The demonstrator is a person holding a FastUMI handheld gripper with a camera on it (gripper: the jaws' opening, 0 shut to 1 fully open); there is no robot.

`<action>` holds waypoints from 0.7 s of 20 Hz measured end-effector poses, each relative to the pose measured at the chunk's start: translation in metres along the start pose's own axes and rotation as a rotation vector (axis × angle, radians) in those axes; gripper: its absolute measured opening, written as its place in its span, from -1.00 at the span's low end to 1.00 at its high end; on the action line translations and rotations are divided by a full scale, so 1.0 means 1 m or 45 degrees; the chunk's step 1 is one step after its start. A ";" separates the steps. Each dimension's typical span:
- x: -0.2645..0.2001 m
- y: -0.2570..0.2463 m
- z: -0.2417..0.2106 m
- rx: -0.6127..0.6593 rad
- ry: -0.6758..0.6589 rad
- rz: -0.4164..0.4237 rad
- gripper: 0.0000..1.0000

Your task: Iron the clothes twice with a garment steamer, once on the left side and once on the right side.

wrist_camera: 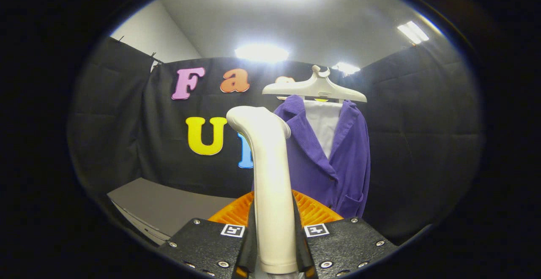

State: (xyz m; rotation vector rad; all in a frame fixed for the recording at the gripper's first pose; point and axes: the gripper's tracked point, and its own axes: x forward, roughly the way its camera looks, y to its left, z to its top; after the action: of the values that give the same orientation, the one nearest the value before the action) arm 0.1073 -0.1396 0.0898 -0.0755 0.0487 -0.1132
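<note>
My gripper (274,236) is shut on the cream handle of the garment steamer (268,173), which stands upright between the fingers with its bent head at the top. Beyond it hangs a purple jacket (338,160) over a white shirt (323,124), both on a pale hanger (315,88) against the black booth wall. The steamer's head is at the jacket's left shoulder as I see it; whether it touches the cloth I cannot tell. The steamer hides the jacket's left edge.
A grey table (165,205) lies low to the left of the fingers. An orange ribbed basket-like thing (315,211) sits just ahead of the fingers, behind the steamer handle. Black cloth walls close in all around, with ceiling lights above.
</note>
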 end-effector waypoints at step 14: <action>0.098 -0.047 -0.027 -0.043 0.016 -0.414 -0.28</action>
State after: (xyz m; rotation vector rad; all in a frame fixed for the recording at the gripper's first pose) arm 0.1981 -0.1994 0.0620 -0.1165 0.0509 -0.4381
